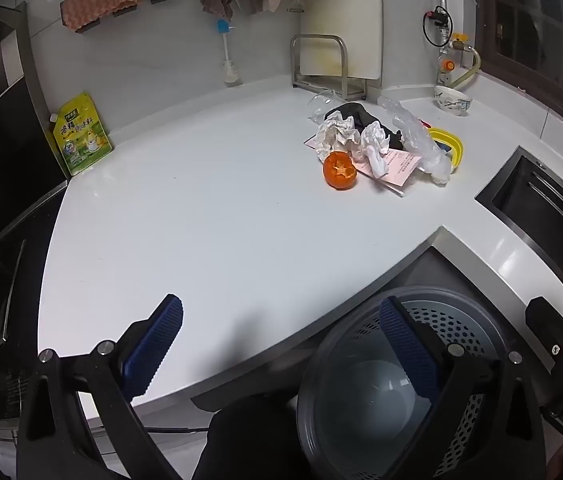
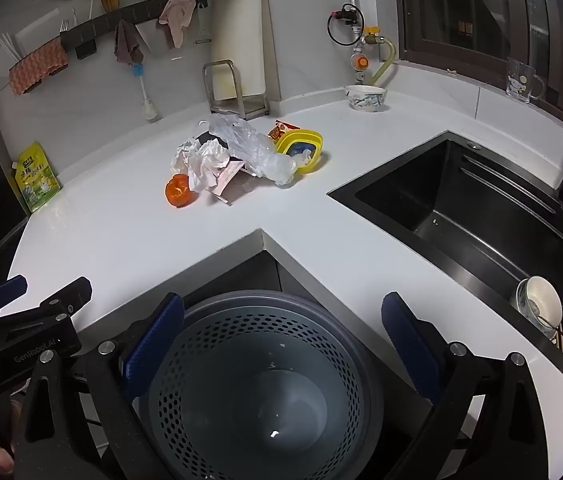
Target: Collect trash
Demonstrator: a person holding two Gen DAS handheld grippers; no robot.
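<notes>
Nothing looks collected yet. The bin (image 2: 257, 384) below both jaws appears empty. The left gripper (image 1: 281, 344) and right gripper (image 2: 281, 344) gape wide, holding nothing. The trash (image 1: 377, 144), orange (image 1: 340, 170) included, lies well ahead of them.

A white counter (image 2: 129, 240) is seen, and a black sink (image 2: 461, 208). The bin (image 2: 265, 384) is grey, its wall patterned with small holes. An orange peel (image 2: 179, 191), white crumpled paper (image 2: 205, 162), a clear bag (image 2: 257, 146) and a yellow lid (image 2: 300, 148) are shown. The pouch (image 1: 80, 136) is yellow-green. The gripper pads (image 1: 153, 348) are blue and ribbed.
</notes>
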